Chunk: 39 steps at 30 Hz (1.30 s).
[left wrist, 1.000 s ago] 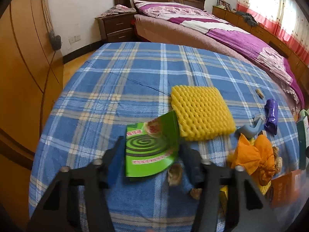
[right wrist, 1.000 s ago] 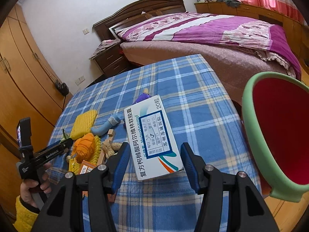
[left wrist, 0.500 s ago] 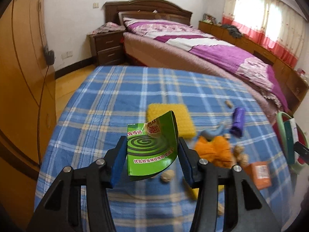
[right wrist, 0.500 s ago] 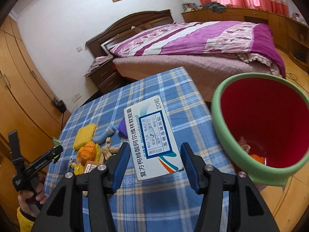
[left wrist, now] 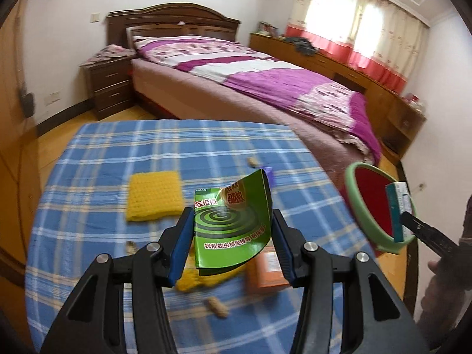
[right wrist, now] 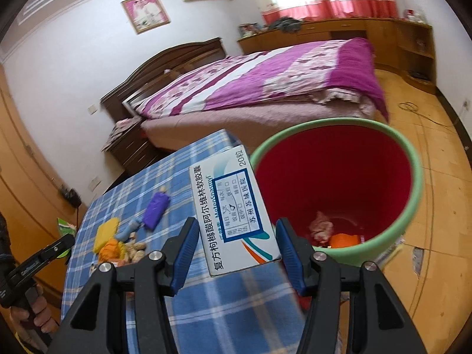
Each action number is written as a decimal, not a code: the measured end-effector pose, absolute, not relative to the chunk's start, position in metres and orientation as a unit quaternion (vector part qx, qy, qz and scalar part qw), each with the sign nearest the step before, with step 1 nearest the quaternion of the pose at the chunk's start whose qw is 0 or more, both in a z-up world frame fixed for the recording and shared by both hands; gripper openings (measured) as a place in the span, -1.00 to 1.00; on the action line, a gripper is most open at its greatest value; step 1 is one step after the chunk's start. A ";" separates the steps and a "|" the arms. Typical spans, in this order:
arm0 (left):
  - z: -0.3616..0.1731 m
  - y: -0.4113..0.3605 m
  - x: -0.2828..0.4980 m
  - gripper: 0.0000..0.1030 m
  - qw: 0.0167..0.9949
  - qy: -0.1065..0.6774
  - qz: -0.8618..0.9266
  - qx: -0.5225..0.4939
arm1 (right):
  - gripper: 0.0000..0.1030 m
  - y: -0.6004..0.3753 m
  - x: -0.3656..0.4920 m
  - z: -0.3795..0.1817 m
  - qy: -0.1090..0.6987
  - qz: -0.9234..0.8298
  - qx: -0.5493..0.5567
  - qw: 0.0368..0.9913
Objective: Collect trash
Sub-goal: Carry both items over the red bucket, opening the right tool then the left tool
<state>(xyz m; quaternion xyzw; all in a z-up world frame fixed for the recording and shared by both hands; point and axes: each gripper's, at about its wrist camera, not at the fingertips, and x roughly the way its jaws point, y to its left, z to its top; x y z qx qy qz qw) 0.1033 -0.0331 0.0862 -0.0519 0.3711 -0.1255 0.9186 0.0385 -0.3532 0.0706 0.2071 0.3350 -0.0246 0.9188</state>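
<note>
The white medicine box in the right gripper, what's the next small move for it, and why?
Probably carry the white medicine box a little further right, over the bin, then open. The right gripper grips it by its sides, and the box overlaps only the bin's left rim, part of it above the blue plaid tablecloth; released now it might hit the rim.

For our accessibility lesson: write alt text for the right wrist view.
The right gripper holds a white medicine box beside the green-rimmed red bin, which stands next to the blue checked table where other litter lies.
</note>
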 end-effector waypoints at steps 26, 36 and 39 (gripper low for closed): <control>0.090 -0.211 0.117 0.03 0.886 0.376 -0.269 0.042 | 0.14 -0.457 0.022 0.051 0.308 -0.117 0.250 0.911; 0.066 -0.270 0.130 0.03 0.861 0.403 -0.305 0.064 | 0.14 -0.472 -0.002 0.056 0.289 -0.136 0.255 0.913; 0.060 -0.284 0.133 0.03 0.856 0.406 -0.312 0.070 | 0.14 -0.477 -0.008 0.054 0.286 -0.139 0.264 0.911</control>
